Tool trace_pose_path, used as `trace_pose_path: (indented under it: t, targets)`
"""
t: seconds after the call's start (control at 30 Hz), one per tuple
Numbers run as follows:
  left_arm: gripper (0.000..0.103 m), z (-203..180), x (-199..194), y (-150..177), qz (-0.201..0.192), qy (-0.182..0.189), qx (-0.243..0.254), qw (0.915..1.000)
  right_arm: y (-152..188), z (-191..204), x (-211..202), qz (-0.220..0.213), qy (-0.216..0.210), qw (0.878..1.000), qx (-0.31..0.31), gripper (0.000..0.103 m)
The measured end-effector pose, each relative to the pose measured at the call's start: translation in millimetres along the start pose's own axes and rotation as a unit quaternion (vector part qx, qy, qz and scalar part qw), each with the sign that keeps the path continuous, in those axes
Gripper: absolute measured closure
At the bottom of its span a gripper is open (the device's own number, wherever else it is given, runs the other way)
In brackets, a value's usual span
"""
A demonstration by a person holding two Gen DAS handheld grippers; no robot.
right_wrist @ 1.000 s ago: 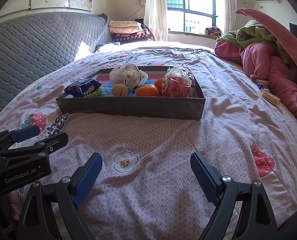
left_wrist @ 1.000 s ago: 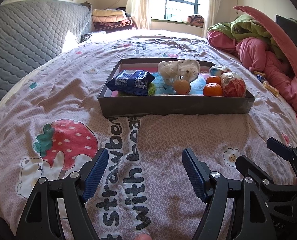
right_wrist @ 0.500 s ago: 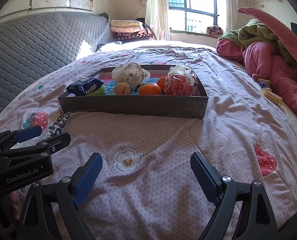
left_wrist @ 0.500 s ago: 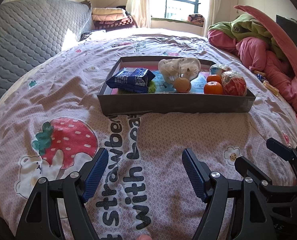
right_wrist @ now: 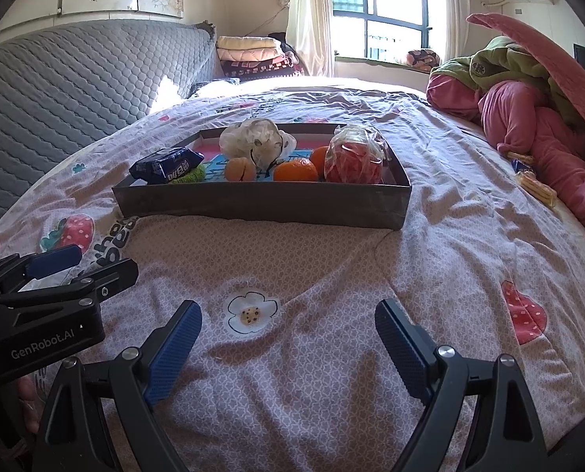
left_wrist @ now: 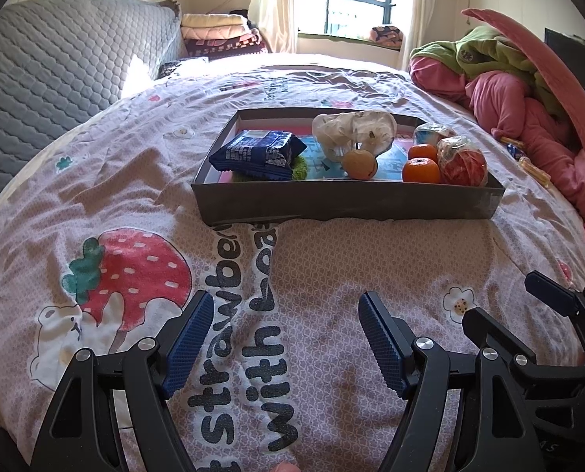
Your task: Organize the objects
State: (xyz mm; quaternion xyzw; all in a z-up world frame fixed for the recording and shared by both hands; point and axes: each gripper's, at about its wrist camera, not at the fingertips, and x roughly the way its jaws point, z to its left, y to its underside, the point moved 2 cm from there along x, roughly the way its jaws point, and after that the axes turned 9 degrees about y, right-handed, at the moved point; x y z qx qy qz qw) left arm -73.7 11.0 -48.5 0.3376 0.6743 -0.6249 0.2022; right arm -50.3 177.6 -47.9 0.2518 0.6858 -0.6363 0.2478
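With both my left gripper (left_wrist: 282, 338) and right gripper (right_wrist: 288, 348) fingers spread empty, the soft bed (left_wrist: 331, 259) could tip the tray (left_wrist: 347, 198) and roll the orange (left_wrist: 421, 170).

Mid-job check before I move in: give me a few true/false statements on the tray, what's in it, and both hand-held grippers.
1. The left hand-held gripper holds the blue snack packet. False: its jaws are open and empty; the packet lies in the tray.
2. The tray sits on the bedspread. True.
3. The right hand-held gripper is open with nothing between its fingers. True.
4. The tray holds only fruit. False: it also has the packet, a white crumpled bag and a wrapped red bundle.
5. Two oranges lie beside the bundle. True.
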Motion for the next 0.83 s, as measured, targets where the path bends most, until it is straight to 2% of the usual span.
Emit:
trace_pose_path:
  t: [0.83]
  targets:
    - [0.026,-0.6,0.5,0.6,0.003,0.003,-0.001,1.0000,0.5,0.4,2.3,0.004,0.004,1.000,0.000,0.013]
